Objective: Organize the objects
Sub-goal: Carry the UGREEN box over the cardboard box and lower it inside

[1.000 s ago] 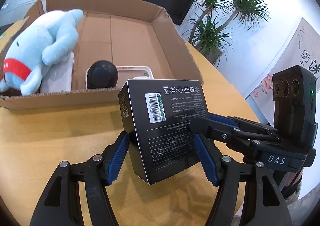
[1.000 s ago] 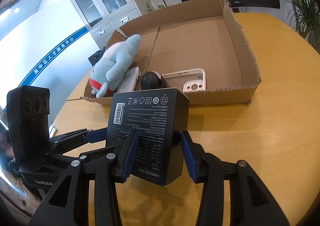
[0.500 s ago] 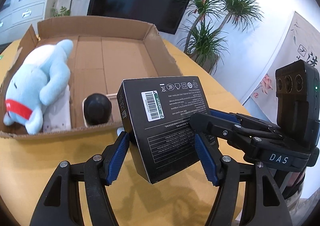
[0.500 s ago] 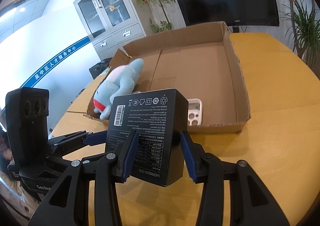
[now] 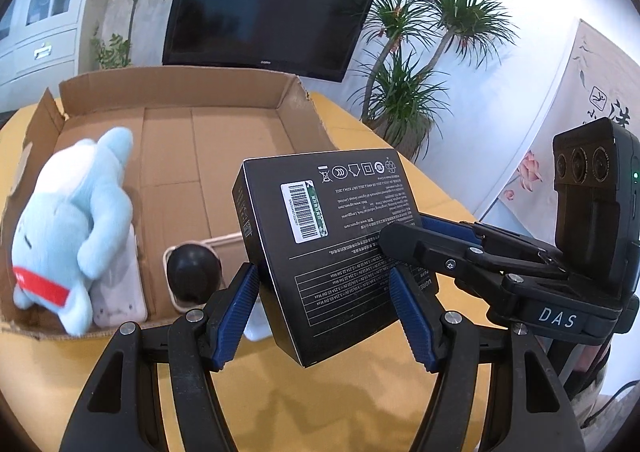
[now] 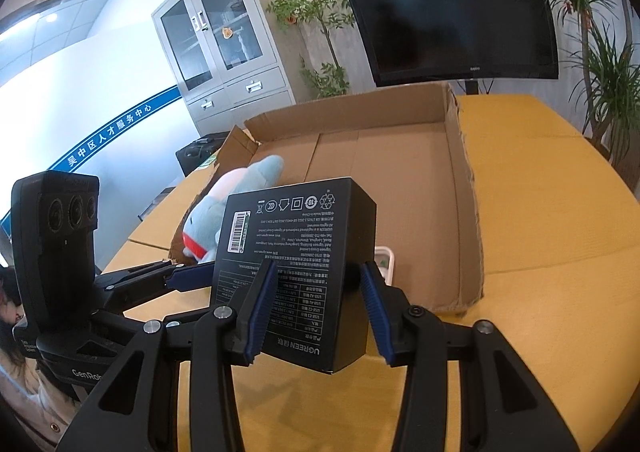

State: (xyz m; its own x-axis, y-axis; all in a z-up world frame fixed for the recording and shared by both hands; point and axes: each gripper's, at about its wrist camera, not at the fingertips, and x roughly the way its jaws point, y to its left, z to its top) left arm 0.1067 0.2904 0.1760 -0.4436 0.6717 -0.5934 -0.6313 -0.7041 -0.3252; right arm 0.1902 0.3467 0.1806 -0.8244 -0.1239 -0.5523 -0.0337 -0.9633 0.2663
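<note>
A black box with a barcode label hangs in the air, tilted, held by both grippers. My left gripper is shut on its near sides. My right gripper is shut on the black box too, and its fingers reach in from the right in the left wrist view. The open cardboard box lies beyond on the yellow table. It holds a light blue plush toy, a black round object and a white tray.
A pale flat item lies under the plush toy. A large dark screen and potted plants stand behind the table. A grey cabinet stands at the back left in the right wrist view.
Both grippers have lifted the black box higher, so the cardboard box and its contents now sit lower and farther in view. The grip on the black box is unchanged.
</note>
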